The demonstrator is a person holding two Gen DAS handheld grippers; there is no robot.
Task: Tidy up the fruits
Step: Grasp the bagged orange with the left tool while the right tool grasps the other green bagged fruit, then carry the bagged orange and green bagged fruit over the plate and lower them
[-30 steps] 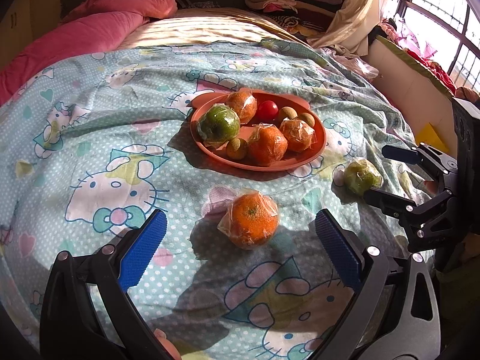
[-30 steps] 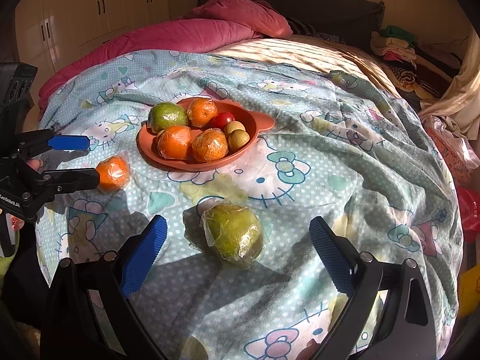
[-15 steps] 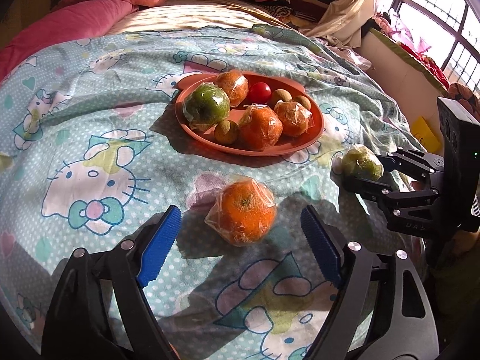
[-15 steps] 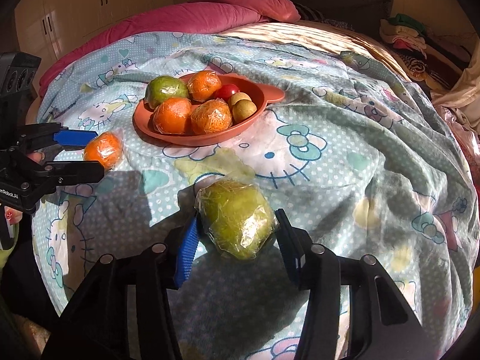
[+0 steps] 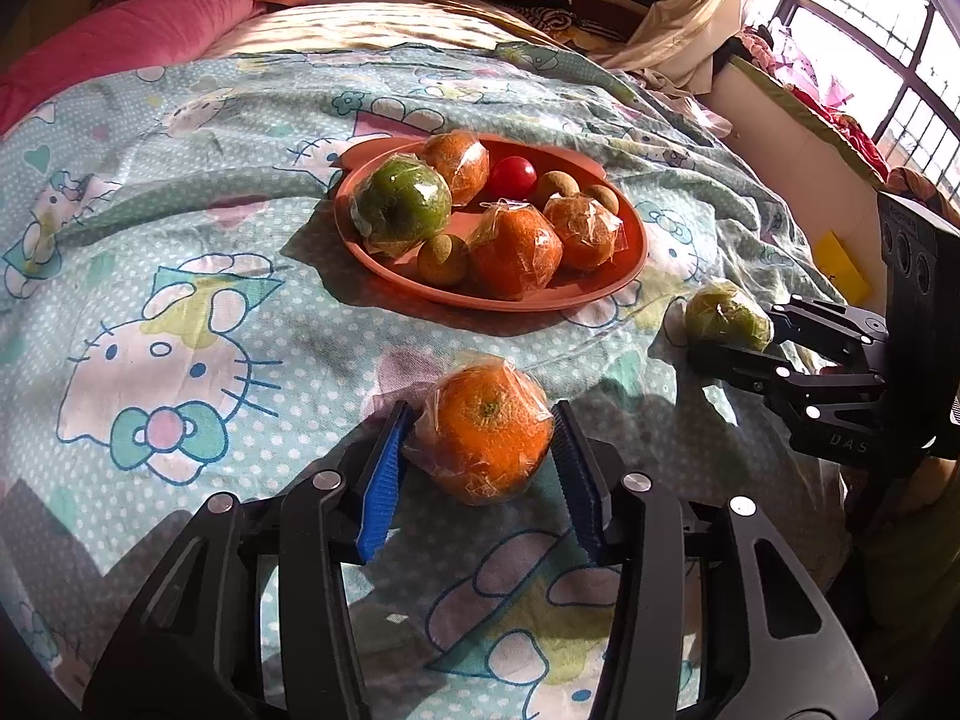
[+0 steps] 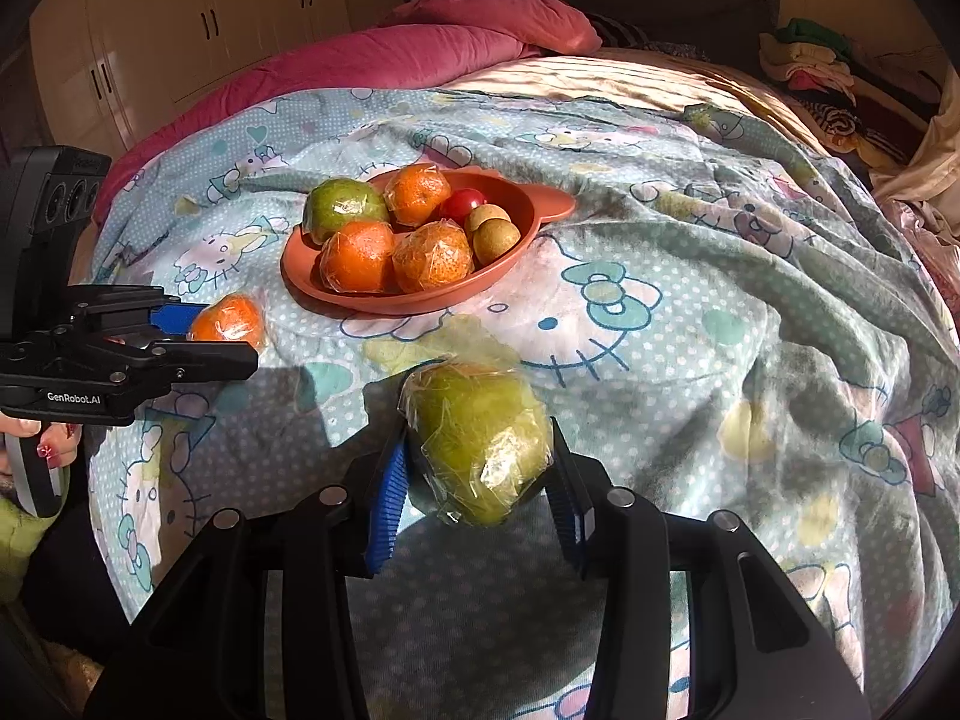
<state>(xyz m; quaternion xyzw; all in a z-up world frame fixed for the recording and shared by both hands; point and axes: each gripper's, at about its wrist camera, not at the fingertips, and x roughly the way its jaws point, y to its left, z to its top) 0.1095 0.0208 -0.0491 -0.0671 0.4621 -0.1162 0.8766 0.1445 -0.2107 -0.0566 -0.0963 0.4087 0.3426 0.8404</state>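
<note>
An orange plate (image 5: 630, 276) (image 6: 300, 276) on the bed holds several wrapped oranges, a green apple (image 5: 401, 209), a red tomato (image 5: 513, 175) and small brown-green fruits. My left gripper (image 5: 480, 462) is shut on a plastic-wrapped orange (image 5: 489, 429), also in the right wrist view (image 6: 231, 318), in front of the plate. My right gripper (image 6: 477, 480) is shut on a wrapped green pear (image 6: 480, 444), right of the plate in the left wrist view (image 5: 726, 315). Both fruits sit at bed level.
The bed has a Hello Kitty quilt (image 5: 168, 312) with folds on the right (image 6: 810, 240). Pink pillows (image 6: 420, 48) lie at the head. Folded clothes (image 6: 804, 60) and a window (image 5: 870, 30) are beyond.
Both grippers moved forward and closed: the left around the wrapped orange, the right around the wrapped green pear. A second ago both were wide open behind the fruits.
</note>
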